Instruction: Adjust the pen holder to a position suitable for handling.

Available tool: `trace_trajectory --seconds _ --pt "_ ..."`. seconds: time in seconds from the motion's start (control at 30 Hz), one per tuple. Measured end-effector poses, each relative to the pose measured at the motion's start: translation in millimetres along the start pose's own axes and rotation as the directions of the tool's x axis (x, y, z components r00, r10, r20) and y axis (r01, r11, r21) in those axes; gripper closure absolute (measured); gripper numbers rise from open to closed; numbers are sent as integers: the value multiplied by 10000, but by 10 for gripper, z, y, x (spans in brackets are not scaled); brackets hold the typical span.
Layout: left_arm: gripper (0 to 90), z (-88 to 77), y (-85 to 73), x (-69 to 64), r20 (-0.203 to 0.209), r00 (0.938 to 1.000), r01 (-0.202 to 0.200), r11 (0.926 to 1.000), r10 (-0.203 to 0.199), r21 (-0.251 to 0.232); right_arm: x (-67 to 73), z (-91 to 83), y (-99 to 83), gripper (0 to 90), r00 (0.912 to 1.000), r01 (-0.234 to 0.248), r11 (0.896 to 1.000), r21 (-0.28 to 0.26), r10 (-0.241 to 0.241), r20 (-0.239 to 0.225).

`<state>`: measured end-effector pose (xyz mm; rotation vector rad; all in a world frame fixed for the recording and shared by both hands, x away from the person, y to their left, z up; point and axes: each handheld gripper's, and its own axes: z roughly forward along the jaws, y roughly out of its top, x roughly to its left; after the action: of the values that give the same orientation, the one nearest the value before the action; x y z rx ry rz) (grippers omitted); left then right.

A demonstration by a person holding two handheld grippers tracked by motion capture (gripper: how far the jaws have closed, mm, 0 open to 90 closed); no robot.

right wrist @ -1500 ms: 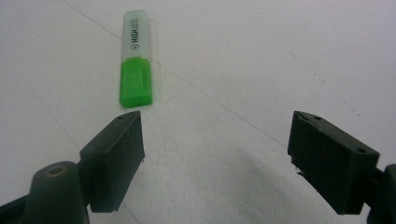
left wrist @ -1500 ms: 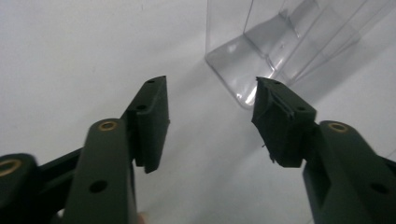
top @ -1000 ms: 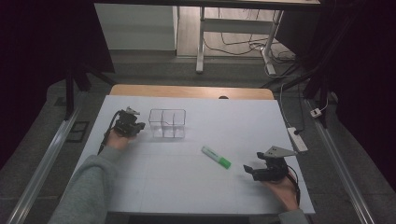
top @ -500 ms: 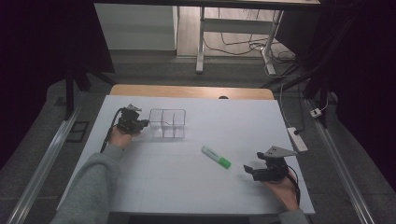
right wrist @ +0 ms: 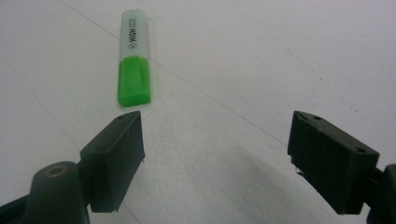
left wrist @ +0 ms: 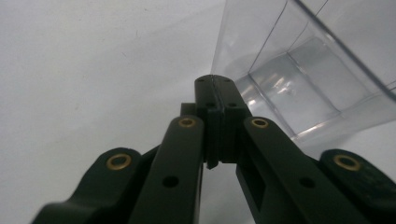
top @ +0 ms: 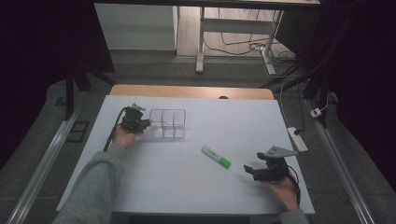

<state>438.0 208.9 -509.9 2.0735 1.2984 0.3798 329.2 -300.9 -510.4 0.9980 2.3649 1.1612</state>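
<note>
Nothing much shifts from a second ago: left gripper (top: 140, 122) still sits jaws pressed together, gripping nothing, against the clear organizer (top: 168, 124) near the tabletop's far left edge. Right gripper (top: 254, 171) waits wide open near the right edge. Its own view shows lettering on the green highlighter (right wrist: 133, 58), mid-tabletop.

Black left gripper (top: 140, 123) sits in the upper left of the high view, jaws pressed flat together, grey-sleeved forearm (top: 95, 184) running up from the bottom edge. Black right gripper (top: 250, 171) rests lower right, jaws spread wide, bare hand (top: 282, 191) behind it.
</note>
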Motion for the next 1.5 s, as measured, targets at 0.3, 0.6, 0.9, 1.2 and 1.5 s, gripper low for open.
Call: trace_trajectory --seconds 0.3,0.6,0.9,1.2,1.5 --pt "891 28 26 -75 179 9998 -98 9999 98 -27 7 4 -2 188 10000 16 10000 48 -16 13" --pt "891 75 54 -164 414 9991 -103 9999 104 -19 5 -2 -5 188 10000 -40 10000 -35 40 -65" --pt "891 115 66 -240 595 9980 -222 9998 220 19 10 1 -5 189 10000 -1 10000 39 1 -50" --pt "891 127 77 -306 785 9963 -340 9994 342 -39 15 10 -9 190 10000 -27 10000 37 28 -54" --pt "891 144 98 -408 1046 9924 -643 9979 642 -32 17 8 -7 190 10000 22 9999 140 -22 -17"
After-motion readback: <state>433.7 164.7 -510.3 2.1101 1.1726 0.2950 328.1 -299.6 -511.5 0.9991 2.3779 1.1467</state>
